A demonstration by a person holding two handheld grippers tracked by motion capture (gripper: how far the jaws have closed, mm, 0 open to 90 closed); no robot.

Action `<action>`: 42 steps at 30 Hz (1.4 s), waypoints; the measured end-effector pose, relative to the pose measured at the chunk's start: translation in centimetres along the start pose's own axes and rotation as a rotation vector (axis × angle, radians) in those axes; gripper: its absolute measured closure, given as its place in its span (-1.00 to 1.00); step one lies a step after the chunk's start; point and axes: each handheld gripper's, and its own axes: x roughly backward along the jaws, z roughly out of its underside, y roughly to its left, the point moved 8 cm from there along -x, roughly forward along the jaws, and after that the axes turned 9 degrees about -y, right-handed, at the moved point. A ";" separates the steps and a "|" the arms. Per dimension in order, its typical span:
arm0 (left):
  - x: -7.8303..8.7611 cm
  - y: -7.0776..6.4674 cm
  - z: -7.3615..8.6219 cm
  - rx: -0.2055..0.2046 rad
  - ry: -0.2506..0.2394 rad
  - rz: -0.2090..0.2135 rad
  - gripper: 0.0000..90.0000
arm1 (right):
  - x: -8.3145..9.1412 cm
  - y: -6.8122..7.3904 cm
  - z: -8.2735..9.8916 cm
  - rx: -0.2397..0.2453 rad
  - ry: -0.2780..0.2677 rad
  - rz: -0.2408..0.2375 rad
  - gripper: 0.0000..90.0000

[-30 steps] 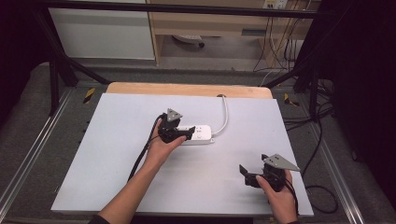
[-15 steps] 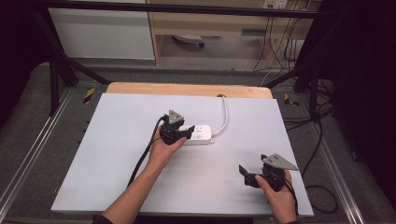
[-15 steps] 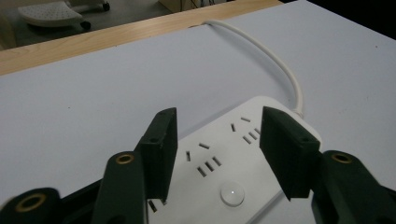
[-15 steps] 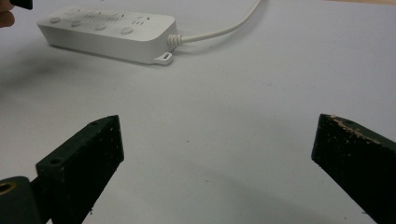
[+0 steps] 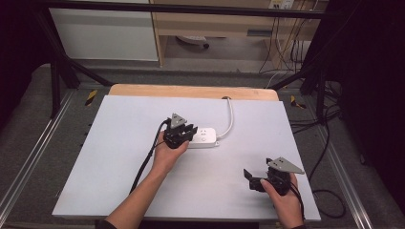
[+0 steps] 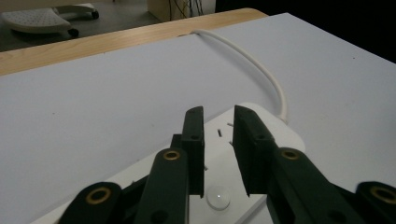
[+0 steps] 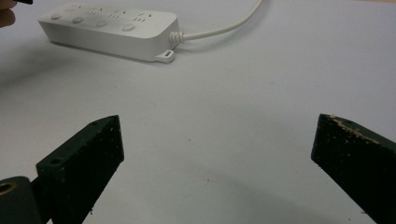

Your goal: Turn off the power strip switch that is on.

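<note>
White bench (image 5: 119,157): power strip (image 5: 206,136) near centre. Left hand-held gripper (image 6: 218,140) over its switch end, jaws narrowly parted, nothing pinched. Right hand-held gripper (image 5: 252,178) spread at 5 o'clock. Next, probably: press a switch.

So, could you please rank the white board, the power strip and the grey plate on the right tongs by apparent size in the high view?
1. White board, by far the largest.
2. Power strip, partly hidden by the left tongs.
3. Grey plate; it looks close to the strip's visible part, so that order is unsure.
</note>
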 end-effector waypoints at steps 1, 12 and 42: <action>0.0 0.0 0.0 -0.002 0.000 0.002 0.71 | 0.0 0.0 0.0 -0.007 -0.001 0.000 -0.94; 0.2 -0.1 0.3 -0.025 0.015 0.009 0.98 | 0.0 0.0 0.0 0.001 0.000 0.000 -0.94; 0.5 -0.5 1.1 -0.027 0.064 0.040 1.00 | -0.1 0.2 -0.1 0.024 0.013 -0.010 -0.93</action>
